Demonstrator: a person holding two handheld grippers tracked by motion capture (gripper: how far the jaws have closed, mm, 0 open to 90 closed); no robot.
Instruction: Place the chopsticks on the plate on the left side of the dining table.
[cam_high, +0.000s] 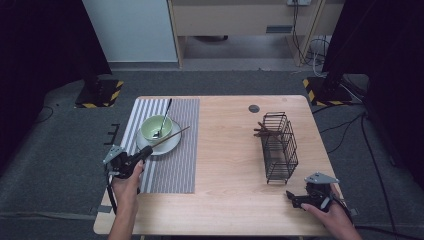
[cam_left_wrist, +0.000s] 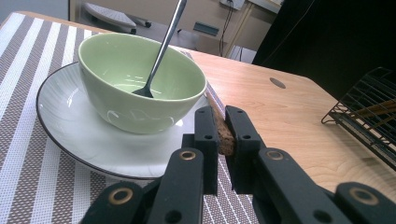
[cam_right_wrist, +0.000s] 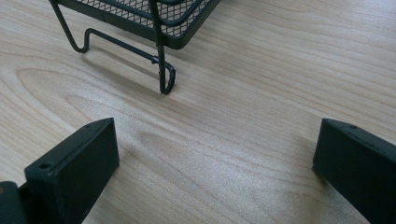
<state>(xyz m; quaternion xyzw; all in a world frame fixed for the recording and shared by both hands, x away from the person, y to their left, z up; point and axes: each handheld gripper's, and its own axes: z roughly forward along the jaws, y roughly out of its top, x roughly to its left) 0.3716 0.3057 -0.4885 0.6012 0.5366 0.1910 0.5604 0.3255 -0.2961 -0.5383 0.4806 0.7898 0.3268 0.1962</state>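
Observation:
A thin wooden chopstick (cam_high: 170, 136) is clamped in my left gripper (cam_high: 145, 152) and slants up to the right over the white plate (cam_high: 170, 146). In the left gripper view its brown end (cam_left_wrist: 225, 137) sits between the shut jaws of the left gripper (cam_left_wrist: 222, 126). A pale green bowl (cam_left_wrist: 140, 88) stands on the plate (cam_left_wrist: 70, 126), with a metal spoon (cam_left_wrist: 163, 46) leaning in it. Near the front right corner, my right gripper (cam_high: 291, 197) rests low over the table. Its jaws are wide apart with nothing between them (cam_right_wrist: 215, 154), just short of the black wire basket (cam_right_wrist: 140, 18).
A striped brown and white placemat (cam_high: 175, 165) lies under the plate. The tall wire basket (cam_high: 280, 147) stands at the right with wooden sticks (cam_high: 264, 131) poking out of its left side. A small round grommet (cam_high: 254, 108) sits near the table's far edge.

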